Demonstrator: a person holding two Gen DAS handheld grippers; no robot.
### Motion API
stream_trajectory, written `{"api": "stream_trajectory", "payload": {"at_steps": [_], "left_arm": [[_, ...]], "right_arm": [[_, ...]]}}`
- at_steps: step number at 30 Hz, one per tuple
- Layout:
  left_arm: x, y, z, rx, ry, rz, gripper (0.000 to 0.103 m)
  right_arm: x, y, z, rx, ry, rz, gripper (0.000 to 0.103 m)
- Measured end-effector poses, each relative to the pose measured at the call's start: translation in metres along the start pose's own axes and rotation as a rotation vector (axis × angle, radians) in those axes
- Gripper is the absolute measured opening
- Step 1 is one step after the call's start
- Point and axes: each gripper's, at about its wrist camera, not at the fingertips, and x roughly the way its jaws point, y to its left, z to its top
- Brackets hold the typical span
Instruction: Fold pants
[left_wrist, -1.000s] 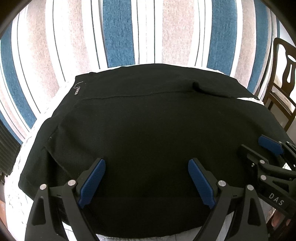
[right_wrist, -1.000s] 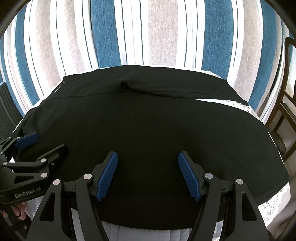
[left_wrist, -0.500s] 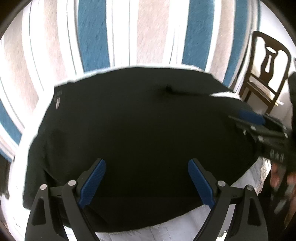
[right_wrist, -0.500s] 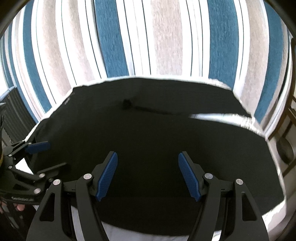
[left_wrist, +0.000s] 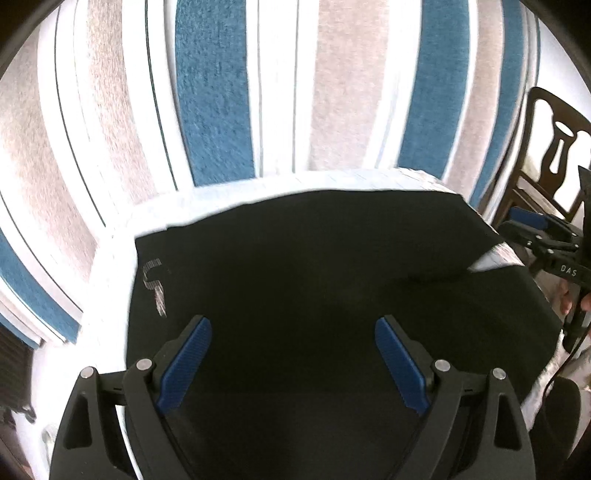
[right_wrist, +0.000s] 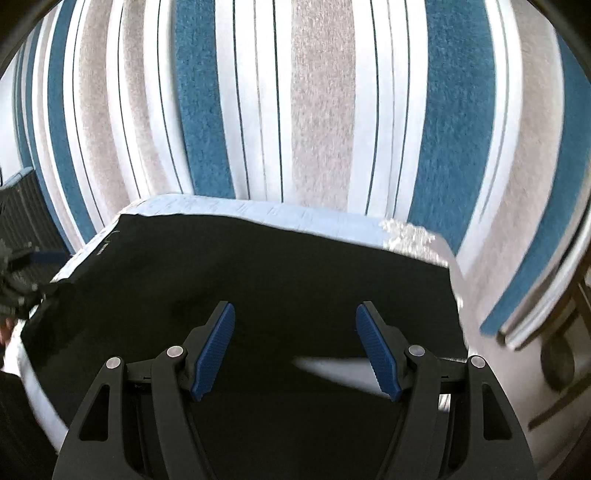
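Left wrist view: one pair of black pants (left_wrist: 332, 295) lies spread on one bench (left_wrist: 110, 288) that has a white cover. There are two tools. The left tool (left_wrist: 293, 363) is wide and holds nothing, with its two blue pads (left_wrist: 184, 365) over the cloth. The right tool (left_wrist: 532, 229) stands at the right edge of the picture, past the corner of the pants; its state I cannot tell from here. A small light logo (left_wrist: 153, 280) is printed near the left edge of the pants. One strip of white cover (left_wrist: 491, 258) shows between two layers of cloth on the right. Compared with one second ago, the camera is higher and farther back, the far edge of the bench is now uncovered, and the right tool has moved from near the left tool to the far right. One dark wooden chair (left_wrist: 554, 147) stands at the right.

Right wrist view: the same pants (right_wrist: 258, 280) cover most of the bench (right_wrist: 258, 212). The right tool (right_wrist: 295, 349) is wide and empty above the cloth. The left tool (right_wrist: 18, 273) is blurred at the left edge. One second ago it was closer. The floor has a rug (right_wrist: 317, 110) with blue, beige and white stripes.
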Motion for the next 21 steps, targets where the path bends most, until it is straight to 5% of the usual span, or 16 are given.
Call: {"api": "stream_trajectory", "payload": {"at_steps": [11, 15, 21], "left_arm": [[0.072, 0.028, 0.060, 0.062, 0.051, -0.012, 0.091], [0.108, 0.033, 0.075, 0.116, 0.107, -0.002, 0.074], [0.141, 0.043, 0.092, 0.128, 0.141, 0.000, 0.066]], "right_arm": [[0.093, -0.069, 0.035, 0.039, 0.140, 0.047, 0.069], [0.125, -0.086, 0.042, 0.014, 0.190, 0.037, 0.069], [0.150, -0.099, 0.045, -0.003, 0.205, 0.099, 0.061]]}}
